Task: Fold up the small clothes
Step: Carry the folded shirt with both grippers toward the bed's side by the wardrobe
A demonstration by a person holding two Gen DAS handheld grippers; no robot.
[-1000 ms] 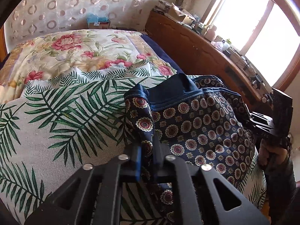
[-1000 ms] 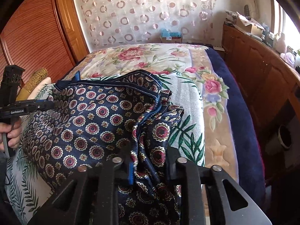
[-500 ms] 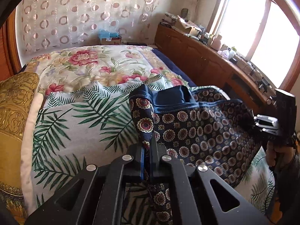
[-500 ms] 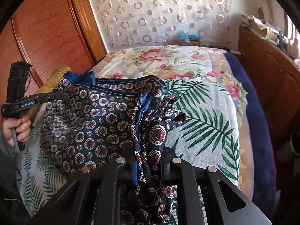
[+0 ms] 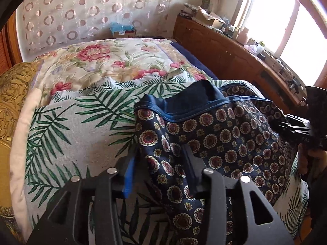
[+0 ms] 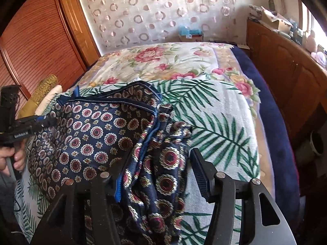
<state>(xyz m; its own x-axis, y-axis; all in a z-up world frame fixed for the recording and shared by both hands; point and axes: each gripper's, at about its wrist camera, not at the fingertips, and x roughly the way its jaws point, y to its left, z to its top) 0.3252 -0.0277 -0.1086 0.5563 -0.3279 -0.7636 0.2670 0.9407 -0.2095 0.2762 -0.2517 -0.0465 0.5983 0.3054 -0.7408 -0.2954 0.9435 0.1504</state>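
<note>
Shorts [image 5: 224, 143], navy with medallion print, lie on my palm-leaf sheet [image 5: 81, 138] on the bed. Left tool [image 5: 159, 169] and right tool [image 6: 157, 169] are both opening, cloth loose between their jaws.

Navy medallion-print shorts [image 5: 224, 143] lie rumpled on the bed, one side bunched between each opening tool's spread jaws.

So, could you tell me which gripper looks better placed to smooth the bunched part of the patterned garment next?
Probably the right gripper: the garment is bunched in folds directly between its opening jaws. The left gripper, also opening, sits over a flatter edge.
</note>
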